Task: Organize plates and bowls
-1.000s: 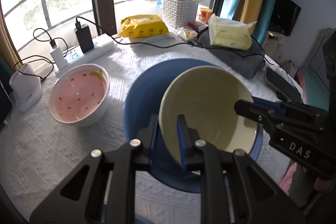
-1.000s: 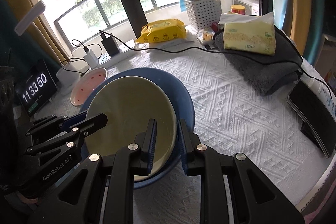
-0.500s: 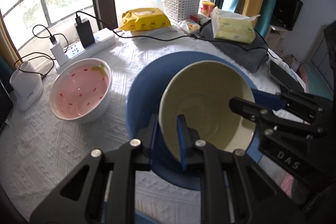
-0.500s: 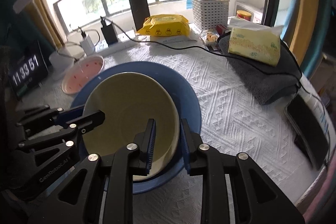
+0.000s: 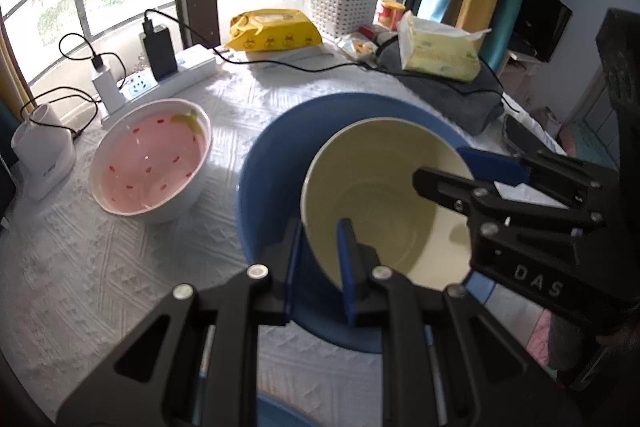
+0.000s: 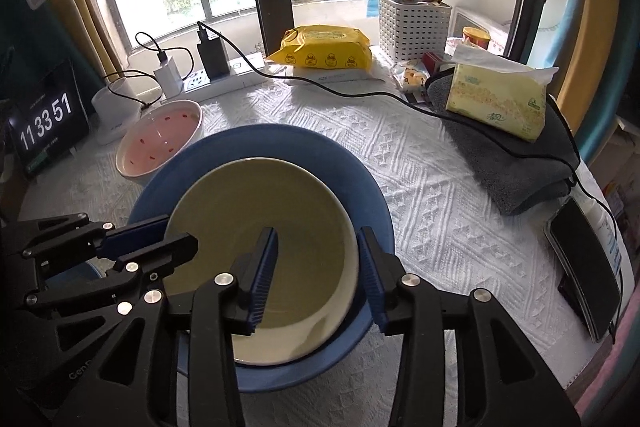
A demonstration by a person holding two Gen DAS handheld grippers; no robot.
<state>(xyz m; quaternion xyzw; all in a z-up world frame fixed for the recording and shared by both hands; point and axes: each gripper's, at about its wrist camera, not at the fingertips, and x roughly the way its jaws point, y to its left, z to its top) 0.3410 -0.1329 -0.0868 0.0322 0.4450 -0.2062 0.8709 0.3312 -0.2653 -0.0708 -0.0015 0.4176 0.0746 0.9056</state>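
Observation:
A cream bowl (image 5: 384, 195) sits inside a large blue bowl (image 5: 272, 163) on the white tablecloth; both also show in the right wrist view, cream bowl (image 6: 248, 203) and blue bowl (image 6: 360, 187). My left gripper (image 5: 318, 259) is shut on the cream bowl's near rim. My right gripper (image 6: 320, 275) is open, its fingers straddling the cream bowl's opposite rim without pinching it. A pink bowl with a white outside (image 5: 152, 159) stands apart to the left and shows in the right wrist view too (image 6: 160, 139).
At the back stand a power strip with chargers (image 5: 160, 67), a yellow wipes pack (image 6: 320, 51), a white basket (image 6: 412, 27) and a tissue pack on a grey towel (image 6: 496, 99). A clock (image 6: 44, 119) stands left. A phone (image 6: 584, 259) lies near the right edge.
My right gripper has opened and now straddles the cream bowl's rim. My left gripper stays shut on the bowl, which sits lower in the blue bowl.

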